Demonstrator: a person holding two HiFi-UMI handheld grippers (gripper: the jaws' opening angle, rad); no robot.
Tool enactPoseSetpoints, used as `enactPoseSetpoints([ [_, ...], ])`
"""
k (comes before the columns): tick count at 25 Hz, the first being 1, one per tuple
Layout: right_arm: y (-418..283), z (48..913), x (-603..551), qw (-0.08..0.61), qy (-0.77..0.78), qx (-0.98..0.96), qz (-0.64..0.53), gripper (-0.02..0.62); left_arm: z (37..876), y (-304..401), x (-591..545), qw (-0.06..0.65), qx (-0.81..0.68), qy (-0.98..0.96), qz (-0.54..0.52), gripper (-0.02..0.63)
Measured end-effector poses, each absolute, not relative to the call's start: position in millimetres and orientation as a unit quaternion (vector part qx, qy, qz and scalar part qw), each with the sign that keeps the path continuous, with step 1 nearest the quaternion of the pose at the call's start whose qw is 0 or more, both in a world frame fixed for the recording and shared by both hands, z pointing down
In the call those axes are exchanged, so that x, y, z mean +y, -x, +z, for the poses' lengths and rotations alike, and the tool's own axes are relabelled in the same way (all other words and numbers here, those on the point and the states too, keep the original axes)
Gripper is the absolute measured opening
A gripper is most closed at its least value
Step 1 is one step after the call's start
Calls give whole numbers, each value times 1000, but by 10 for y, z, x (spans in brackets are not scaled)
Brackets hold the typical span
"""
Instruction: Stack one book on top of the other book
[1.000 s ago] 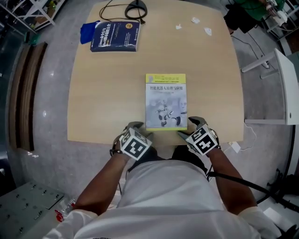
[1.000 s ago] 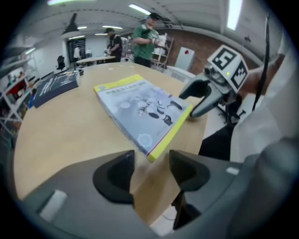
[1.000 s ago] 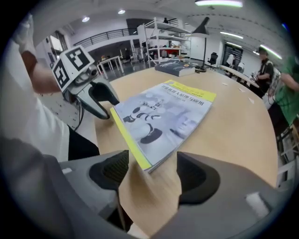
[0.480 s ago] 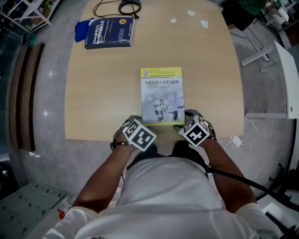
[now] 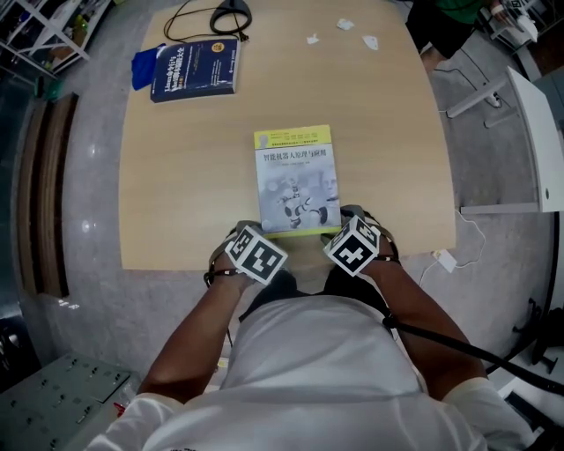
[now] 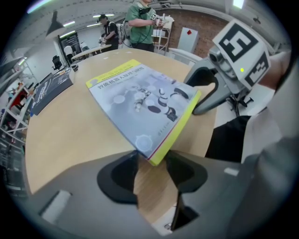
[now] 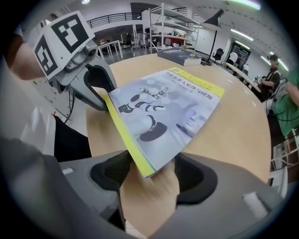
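A grey book with a yellow spine [image 5: 295,181] lies flat in the middle of the table [image 5: 176,203]. A dark blue book [image 5: 196,69] lies at the far left corner. My left gripper [image 5: 263,236] straddles the grey book's near left corner [image 6: 149,151]. Its jaws have just been closing and stand close on either side of that corner, still open. My right gripper [image 5: 345,227] straddles the near right corner [image 7: 147,168]. Its jaws have just begun closing and remain wide around it. Each gripper view also shows the other gripper across the book's near edge.
A black cable [image 5: 220,13] and small paper scraps [image 5: 344,25] lie at the table's far edge. A blue cloth [image 5: 141,66] sticks out beside the blue book. A white desk [image 5: 538,132] stands to the right. People [image 6: 140,23] stand beyond the table.
Both grippers have drawn in onto the grey book's near corners, the right one moving left. The book has not moved on the table.
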State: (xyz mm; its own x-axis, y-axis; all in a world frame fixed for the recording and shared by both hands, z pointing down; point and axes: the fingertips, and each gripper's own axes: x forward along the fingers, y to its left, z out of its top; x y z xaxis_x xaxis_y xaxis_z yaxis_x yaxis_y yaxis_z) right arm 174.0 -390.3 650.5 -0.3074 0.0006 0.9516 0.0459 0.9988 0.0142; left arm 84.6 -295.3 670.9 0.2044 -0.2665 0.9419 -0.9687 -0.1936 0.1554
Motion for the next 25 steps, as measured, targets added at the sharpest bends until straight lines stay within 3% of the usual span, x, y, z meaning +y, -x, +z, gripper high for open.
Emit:
enactPoseSetpoints([
  [25,-1725,6473,-3924,606,-22,-793,-60,284,6719,-844,-2989,422,-455,-661,421,201],
])
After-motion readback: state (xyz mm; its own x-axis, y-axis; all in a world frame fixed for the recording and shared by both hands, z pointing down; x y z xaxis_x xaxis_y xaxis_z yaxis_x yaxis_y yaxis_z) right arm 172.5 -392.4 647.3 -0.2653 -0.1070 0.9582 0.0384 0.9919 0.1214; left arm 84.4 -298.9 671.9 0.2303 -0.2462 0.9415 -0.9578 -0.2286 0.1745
